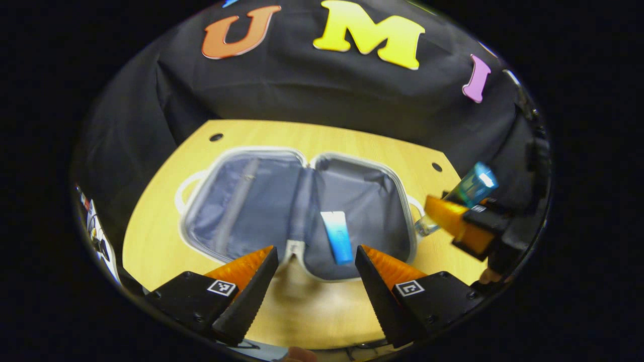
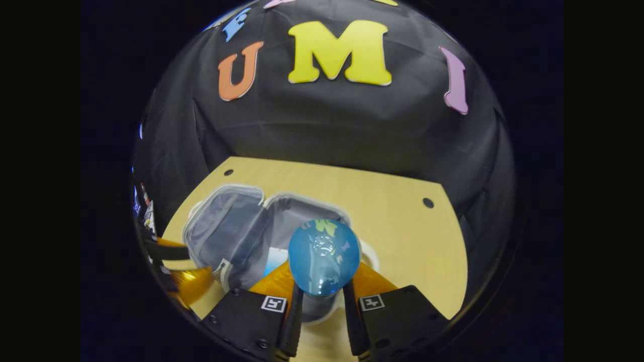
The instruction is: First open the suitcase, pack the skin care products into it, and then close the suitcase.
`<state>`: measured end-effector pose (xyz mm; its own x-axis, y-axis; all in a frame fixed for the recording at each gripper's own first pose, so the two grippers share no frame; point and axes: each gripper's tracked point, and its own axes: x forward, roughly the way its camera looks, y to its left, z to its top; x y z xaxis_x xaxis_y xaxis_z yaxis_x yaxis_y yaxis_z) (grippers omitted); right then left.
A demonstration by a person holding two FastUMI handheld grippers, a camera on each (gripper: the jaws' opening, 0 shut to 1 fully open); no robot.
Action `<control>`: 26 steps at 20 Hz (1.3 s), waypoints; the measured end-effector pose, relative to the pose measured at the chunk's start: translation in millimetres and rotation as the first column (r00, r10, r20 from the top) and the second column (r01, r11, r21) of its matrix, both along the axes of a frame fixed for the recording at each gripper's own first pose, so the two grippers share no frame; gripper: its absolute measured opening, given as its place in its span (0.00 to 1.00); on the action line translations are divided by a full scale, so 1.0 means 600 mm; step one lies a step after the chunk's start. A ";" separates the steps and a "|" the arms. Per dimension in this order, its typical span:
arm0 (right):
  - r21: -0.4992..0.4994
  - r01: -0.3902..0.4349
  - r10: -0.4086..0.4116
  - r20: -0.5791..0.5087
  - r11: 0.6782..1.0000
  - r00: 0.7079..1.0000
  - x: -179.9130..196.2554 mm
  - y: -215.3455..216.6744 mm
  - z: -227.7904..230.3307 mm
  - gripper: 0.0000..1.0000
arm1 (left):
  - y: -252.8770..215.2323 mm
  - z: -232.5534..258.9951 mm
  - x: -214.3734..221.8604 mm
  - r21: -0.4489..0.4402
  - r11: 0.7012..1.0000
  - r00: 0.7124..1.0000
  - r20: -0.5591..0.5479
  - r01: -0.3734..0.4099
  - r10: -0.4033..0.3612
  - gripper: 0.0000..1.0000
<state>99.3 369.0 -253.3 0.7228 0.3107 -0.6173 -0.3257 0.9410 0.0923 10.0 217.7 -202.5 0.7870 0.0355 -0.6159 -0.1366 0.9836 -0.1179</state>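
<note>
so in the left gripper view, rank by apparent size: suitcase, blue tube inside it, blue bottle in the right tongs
1. suitcase, open, largest.
2-3. tube and bottle, held in the right tongs: look alike; bottle partly hidden, unranked.

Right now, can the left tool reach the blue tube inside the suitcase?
Probably yes: the left tool is open, the suitcase lies open, and nothing covers the blue tube.

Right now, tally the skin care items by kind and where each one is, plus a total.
Tube lying in the open suitcase: 1, the blue and white tube
Bottle held in the right claw: 1, the blue bottle
Total: 2
</note>
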 end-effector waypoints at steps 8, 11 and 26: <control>-0.059 -0.050 0.034 -0.240 0.997 0.970 -0.051 0.071 -0.142 0.34 | 0.048 0.091 -0.005 0.086 0.990 0.968 0.235 -0.114 0.091 0.99; -0.058 -0.024 0.008 -0.260 0.998 0.966 -0.040 0.074 -0.151 0.36 | 0.106 0.125 -0.025 0.101 0.982 0.946 0.299 -0.163 0.126 0.99; -0.091 0.123 -0.148 -0.369 0.988 0.918 0.033 0.077 -0.222 0.35 | 0.245 0.068 -0.011 0.017 0.956 0.931 0.233 -0.292 0.280 0.98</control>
<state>119.0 415.0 -386.4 0.4682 0.1762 -0.8659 -0.1482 0.9817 0.1197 3.5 364.6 -161.7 0.8571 0.3056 -0.4147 -0.3882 0.9123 -0.1301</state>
